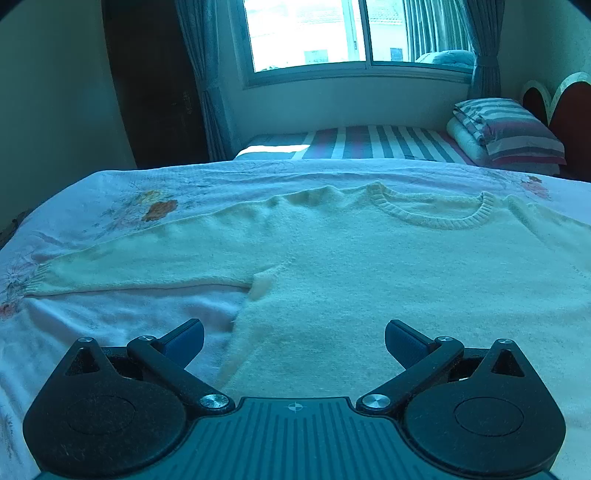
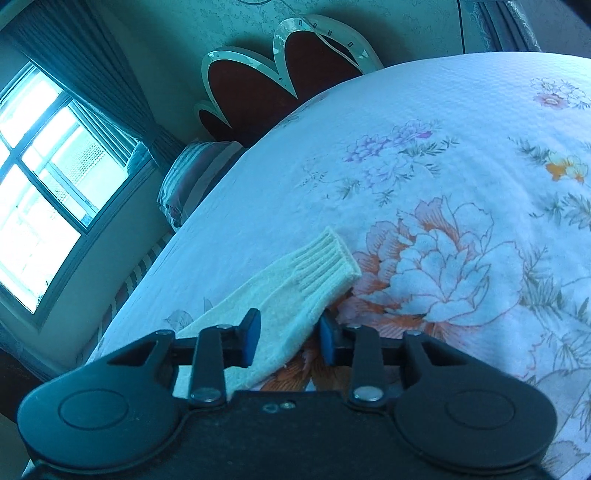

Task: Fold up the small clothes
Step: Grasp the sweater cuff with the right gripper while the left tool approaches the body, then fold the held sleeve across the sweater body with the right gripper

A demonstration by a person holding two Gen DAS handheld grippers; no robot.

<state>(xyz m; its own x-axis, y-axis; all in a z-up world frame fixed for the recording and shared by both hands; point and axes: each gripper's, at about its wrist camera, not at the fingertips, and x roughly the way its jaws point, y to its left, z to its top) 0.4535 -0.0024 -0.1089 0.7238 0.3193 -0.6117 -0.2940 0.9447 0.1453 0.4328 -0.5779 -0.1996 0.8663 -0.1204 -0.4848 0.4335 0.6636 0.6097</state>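
Jaws, left wrist view: left gripper [image 1: 294, 341] stands wide open, holding nothing, poised low over the work.
- Item between and ahead of the jaws: cream knit sweater [image 1: 369, 258], laid flat, front up, on the bed [image 1: 110, 310]. Its side edge runs down just inside the left-hand jaw; the body fills the gap and passes beyond the right-hand jaw.
- Sleeve [image 1: 147, 262]: stretched out ahead and to the left of the jaws, ribbed cuff at its far end.
- Ribbed neckline [image 1: 436, 218]: straight ahead, on the sweater's far edge.
- Background: window [image 1: 332, 33] and striped pillow [image 1: 509, 129], far ahead.

Jaws, right wrist view: right gripper [image 2: 284, 332] partly open, pads to either side of the sweater's other sleeve [image 2: 280, 295]. Whether the pads already touch the knit cannot be told; no pinch is evident.
- Sleeve lies on the floral bedspread [image 2: 443, 129], running from below the left-hand jaw through the gap, ribbed cuff [image 2: 325, 258] ahead of the tips.
- Headboard [image 2: 266, 81]: far ahead.

Step in hand, as judged: garment spread out, no fold made; the first sleeve fold is being set up.

Next move calls for: closing on the sleeve near the cuff, lifting it clear, and carrying it inward across the body, with the left gripper steadying or taking the opposite sleeve.
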